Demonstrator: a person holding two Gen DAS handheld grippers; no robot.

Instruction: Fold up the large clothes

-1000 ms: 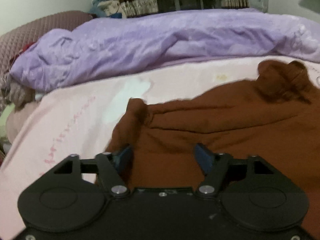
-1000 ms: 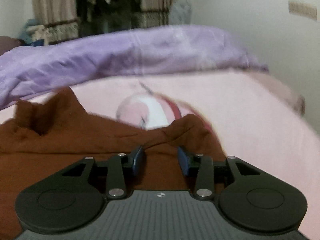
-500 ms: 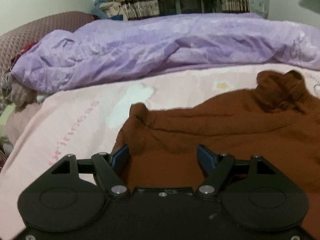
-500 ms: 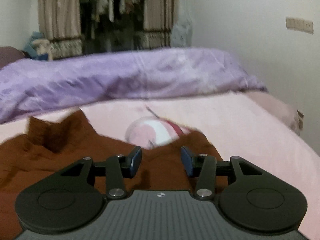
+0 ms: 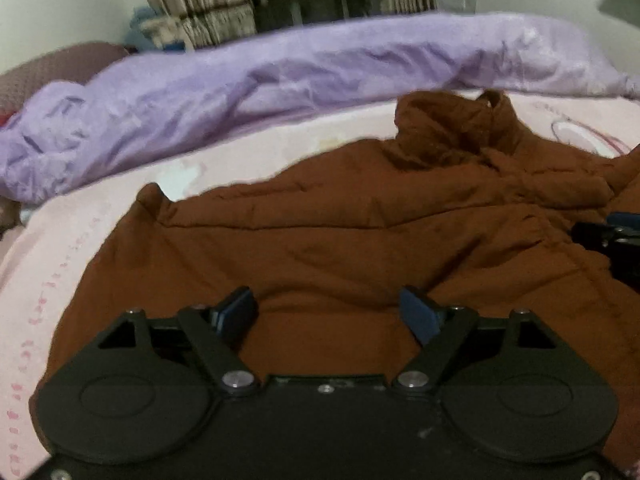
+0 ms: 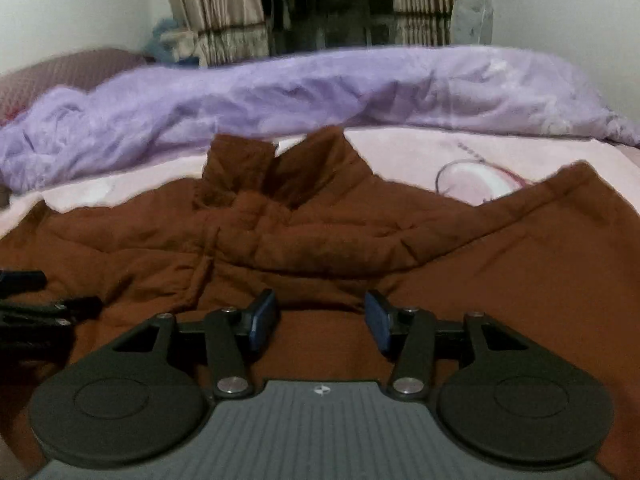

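A large brown padded jacket lies spread on the pink bed sheet, collar toward the far side. My left gripper hovers low over the jacket's left half. Its jaws are opening and the blue pads press on nothing; cloth lies under them. Over the jacket's middle, below the collar, my right gripper has its jaws opening too, pads clear of the fabric. Each gripper shows at the edge of the other's view: the right gripper, the left gripper.
A rumpled purple duvet runs across the far side of the bed. A dark red quilted pillow lies at the far left. Curtains and a dark wardrobe opening stand behind. A printed pink sheet shows to the jacket's right.
Both grippers have slid inward over the jacket, the left to the right and the right to the left, so each now sees the other. Both pairs of jaws stand wider.
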